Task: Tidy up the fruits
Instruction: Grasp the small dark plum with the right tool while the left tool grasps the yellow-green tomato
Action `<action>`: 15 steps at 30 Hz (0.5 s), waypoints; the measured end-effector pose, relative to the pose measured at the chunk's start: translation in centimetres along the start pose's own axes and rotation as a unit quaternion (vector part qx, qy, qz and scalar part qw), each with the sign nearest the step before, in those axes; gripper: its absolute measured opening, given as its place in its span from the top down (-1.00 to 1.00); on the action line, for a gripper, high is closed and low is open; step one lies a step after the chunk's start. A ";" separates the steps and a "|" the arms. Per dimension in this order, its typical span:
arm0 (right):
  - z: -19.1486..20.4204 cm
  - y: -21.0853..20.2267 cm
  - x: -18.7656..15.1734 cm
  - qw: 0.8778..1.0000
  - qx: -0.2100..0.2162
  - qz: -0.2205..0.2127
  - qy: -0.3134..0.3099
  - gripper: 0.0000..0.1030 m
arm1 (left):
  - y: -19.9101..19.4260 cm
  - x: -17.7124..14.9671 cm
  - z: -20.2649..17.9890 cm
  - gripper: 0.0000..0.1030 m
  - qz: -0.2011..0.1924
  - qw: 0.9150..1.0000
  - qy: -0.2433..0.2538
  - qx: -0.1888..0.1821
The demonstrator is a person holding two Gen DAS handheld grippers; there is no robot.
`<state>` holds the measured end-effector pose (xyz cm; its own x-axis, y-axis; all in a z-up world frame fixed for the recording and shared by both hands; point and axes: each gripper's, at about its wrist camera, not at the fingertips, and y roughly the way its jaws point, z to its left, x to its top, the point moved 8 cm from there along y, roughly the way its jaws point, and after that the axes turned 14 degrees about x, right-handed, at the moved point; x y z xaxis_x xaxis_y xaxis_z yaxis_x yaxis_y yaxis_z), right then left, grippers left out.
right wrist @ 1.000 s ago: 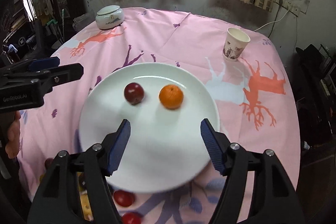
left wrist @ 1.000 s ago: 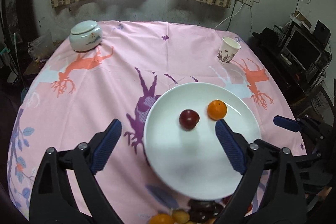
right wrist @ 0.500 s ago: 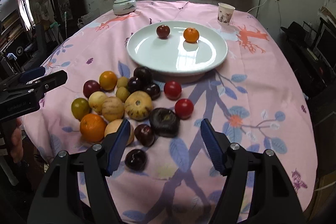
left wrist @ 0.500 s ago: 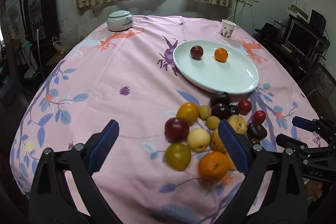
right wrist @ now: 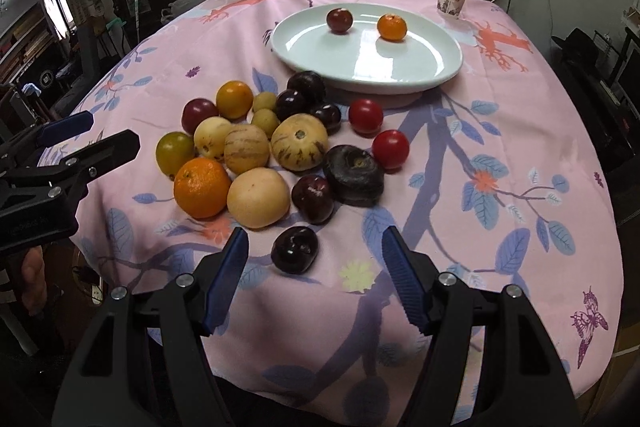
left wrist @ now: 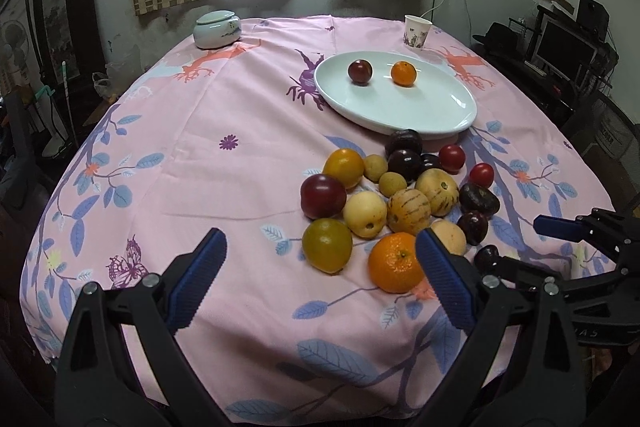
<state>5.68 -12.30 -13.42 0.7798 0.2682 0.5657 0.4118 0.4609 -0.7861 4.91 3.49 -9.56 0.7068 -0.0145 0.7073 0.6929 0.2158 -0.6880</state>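
Note:
A white plate (left wrist: 400, 107) (right wrist: 360, 59) holds a dark red plum (left wrist: 360, 71) (right wrist: 339, 20) and a small orange (left wrist: 404, 73) (right wrist: 392, 26). In front of it a pile of several loose fruits lies on the pink cloth, among them a big orange (left wrist: 394, 262) (right wrist: 202, 187), a green-yellow plum (left wrist: 327, 245) and two striped melons. My left gripper (left wrist: 320, 279) is open near the front table edge, with the green-yellow plum and the big orange just beyond its tips. My right gripper (right wrist: 316, 279) is open, with a dark plum (right wrist: 295, 249) just ahead between its fingertips, untouched.
A lidded ceramic jar (left wrist: 217, 29) stands at the back left and a paper cup (left wrist: 417, 31) at the back right. The round table's edge drops away on all sides. Each gripper shows at the side of the other's view.
Both grippers have drawn back from above the plate toward the near table edge and sunk a little. The fruit pile has come into view. Both stay open.

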 end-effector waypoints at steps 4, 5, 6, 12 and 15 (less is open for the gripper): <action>0.5 1.2 -0.6 1.000 0.022 0.001 -0.002 -0.34 | 0.2 -0.7 -0.4 -0.88 0.007 1.000 0.009 -0.002; 0.5 1.5 -0.6 1.000 0.022 0.001 0.000 -0.24 | 0.2 -0.8 -0.4 -0.88 0.008 1.000 0.010 -0.002; 0.3 1.8 -0.6 1.000 0.024 0.004 0.004 -0.15 | 0.2 -0.9 -0.6 -0.88 0.009 1.000 0.011 -0.004; -0.3 3.2 -0.7 0.999 0.039 0.006 0.017 0.41 | 0.3 -1.5 -1.7 -0.88 0.016 0.999 0.026 -0.015; -1.1 1.0 -0.5 0.999 0.026 -0.022 0.029 0.41 | 0.1 -1.7 -2.4 -0.88 0.015 0.999 0.034 -0.019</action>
<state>6.26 -12.93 -14.77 0.7881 0.1979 0.5828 0.4224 0.5148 -0.7460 4.15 1.20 -11.24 0.7343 -0.0746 0.6747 0.6754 0.1808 -0.7150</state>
